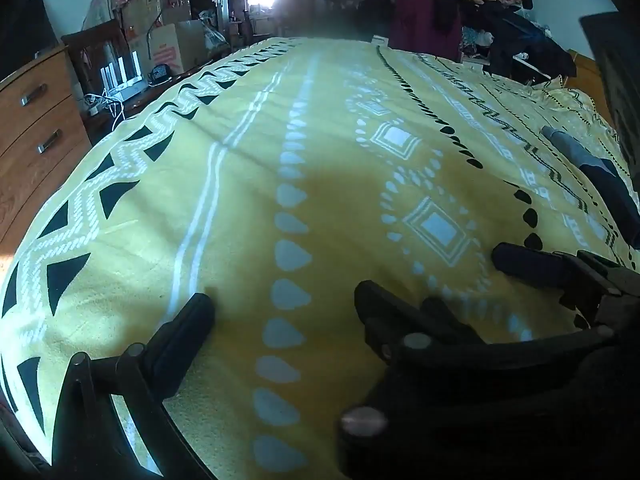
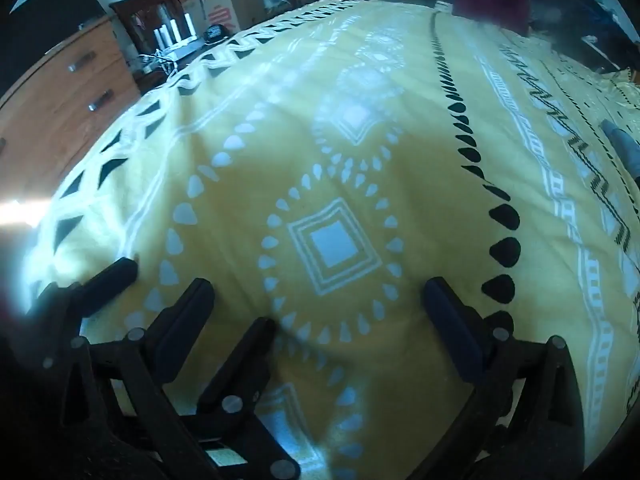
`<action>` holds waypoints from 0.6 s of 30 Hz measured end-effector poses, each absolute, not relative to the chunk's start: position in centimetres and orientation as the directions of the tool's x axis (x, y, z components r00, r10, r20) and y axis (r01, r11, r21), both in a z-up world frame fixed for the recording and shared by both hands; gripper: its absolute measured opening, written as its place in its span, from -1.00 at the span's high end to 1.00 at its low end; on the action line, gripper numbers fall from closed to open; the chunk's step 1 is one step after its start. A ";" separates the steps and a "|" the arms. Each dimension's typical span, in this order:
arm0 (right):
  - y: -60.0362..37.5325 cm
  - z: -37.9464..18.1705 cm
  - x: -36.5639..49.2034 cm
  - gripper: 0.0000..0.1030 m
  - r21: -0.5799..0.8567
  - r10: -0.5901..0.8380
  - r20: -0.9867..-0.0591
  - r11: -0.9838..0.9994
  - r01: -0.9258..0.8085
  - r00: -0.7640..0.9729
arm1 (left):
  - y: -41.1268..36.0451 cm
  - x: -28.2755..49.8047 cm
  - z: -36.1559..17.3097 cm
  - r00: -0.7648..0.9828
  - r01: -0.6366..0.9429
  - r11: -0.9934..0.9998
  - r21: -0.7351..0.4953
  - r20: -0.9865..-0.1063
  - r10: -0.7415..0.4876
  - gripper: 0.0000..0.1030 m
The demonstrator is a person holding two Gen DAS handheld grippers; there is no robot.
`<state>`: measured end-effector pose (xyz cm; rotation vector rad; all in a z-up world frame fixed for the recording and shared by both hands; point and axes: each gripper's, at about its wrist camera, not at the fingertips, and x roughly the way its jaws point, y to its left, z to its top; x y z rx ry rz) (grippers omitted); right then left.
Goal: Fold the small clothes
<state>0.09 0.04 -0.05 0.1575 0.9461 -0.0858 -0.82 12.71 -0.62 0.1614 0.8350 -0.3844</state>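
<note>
A small dark blue and grey garment (image 1: 592, 172) lies flat near the right edge of the yellow patterned bedspread (image 1: 240, 184). In the right wrist view only its grey end (image 2: 624, 144) shows at the frame edge. My left gripper (image 1: 318, 304) is open just above the spread with nothing between its fingers. My right gripper (image 2: 318, 292) is open too, empty, and close beside it. The two overlap: a right finger (image 1: 372, 300) sits inside the left gripper's span, and a left finger (image 2: 256, 340) reaches between the right one's. The garment is well right of both.
A wooden dresser (image 1: 36, 120) stands off the bed's left side. Behind it are a dark chair, a white router with cables (image 1: 120, 80) and cardboard boxes (image 1: 168, 24). A pile of dark clothes and bedding (image 1: 480, 12) sits beyond the far right corner.
</note>
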 end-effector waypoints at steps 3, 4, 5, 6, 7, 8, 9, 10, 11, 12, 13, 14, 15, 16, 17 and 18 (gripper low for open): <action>0.0 -0.1 0.0 -1.00 0.098 0.000 -0.812 0.986 0.136 0.583 | 12.7 -0.8 -0.7 0.611 0.385 0.923 -0.011 -0.746 -0.264 -0.99; -0.1 -0.1 -0.2 -1.00 0.102 0.002 -0.804 0.986 0.135 0.595 | 12.6 -0.9 -0.6 0.613 0.386 0.923 -0.008 -0.745 -0.263 -0.99; -0.2 -0.1 -0.5 -1.00 0.112 0.005 -0.795 0.984 0.139 0.607 | 13.2 -0.4 -0.5 0.609 0.389 0.921 -0.016 -0.746 -0.270 -0.99; -0.3 -0.1 -0.7 -1.00 0.119 0.004 -0.785 0.982 0.144 0.620 | 13.3 -0.2 -0.5 0.611 0.390 0.921 -0.012 -0.745 -0.269 -0.99; -0.4 -0.1 -1.0 -1.00 0.128 0.004 -0.775 0.980 0.151 0.631 | 13.5 0.1 -0.5 0.612 0.390 0.921 -0.011 -0.744 -0.268 -0.99; -0.5 -0.2 -1.2 -1.00 0.141 0.006 -0.766 0.977 0.158 0.642 | 13.8 0.4 -0.5 0.611 0.391 0.920 -0.012 -0.744 -0.269 -1.00; 0.4 0.0 -1.1 -1.00 0.133 -0.006 -0.755 0.978 0.162 0.656 | 14.1 0.7 -0.4 0.612 0.392 0.920 -0.013 -0.743 -0.271 -1.00; 0.5 0.0 -1.1 -1.00 0.136 -0.003 -0.756 0.977 0.163 0.655 | 14.5 1.1 -0.4 0.613 0.392 0.920 -0.012 -0.743 -0.271 -1.00; -0.1 0.1 -0.6 -1.00 0.137 0.000 -0.765 0.977 0.162 0.645 | 13.7 0.2 -0.3 0.620 0.383 0.924 -0.003 -0.741 -0.259 -1.00; 0.0 0.2 -0.5 -1.00 0.136 -0.002 -0.767 0.977 0.166 0.642 | 12.9 -1.0 -0.7 0.619 0.385 0.923 0.008 -0.744 -0.251 -1.00; 0.0 0.3 -0.3 -1.00 0.136 -0.005 -0.771 0.975 0.173 0.636 | 12.8 -0.9 -0.7 0.617 0.384 0.923 0.006 -0.745 -0.252 -1.00; -0.2 0.1 -0.3 -1.00 0.123 -0.018 -0.794 0.974 0.190 0.607 | 12.8 -0.9 -0.6 0.617 0.383 0.924 0.004 -0.746 -0.252 -1.00; -0.3 0.1 -0.1 -1.00 0.127 -0.028 -0.799 0.969 0.213 0.601 | 12.7 -0.8 -0.6 0.616 0.381 0.925 0.001 -0.747 -0.253 -1.00; -0.3 0.2 0.1 -1.00 0.135 -0.038 -0.800 0.961 0.241 0.599 | 12.7 -0.7 -0.5 0.613 0.378 0.926 -0.003 -0.748 -0.253 -1.00; -0.3 0.3 0.2 -1.00 0.144 -0.049 -0.797 0.953 0.268 0.601 | 12.7 -0.5 -0.5 0.611 0.373 0.928 -0.008 -0.751 -0.251 -0.99; -0.4 0.3 0.2 -1.00 0.154 -0.061 -0.790 0.943 0.295 0.610 | 12.7 -0.4 -0.4 0.610 0.367 0.930 -0.010 -0.753 -0.249 -0.99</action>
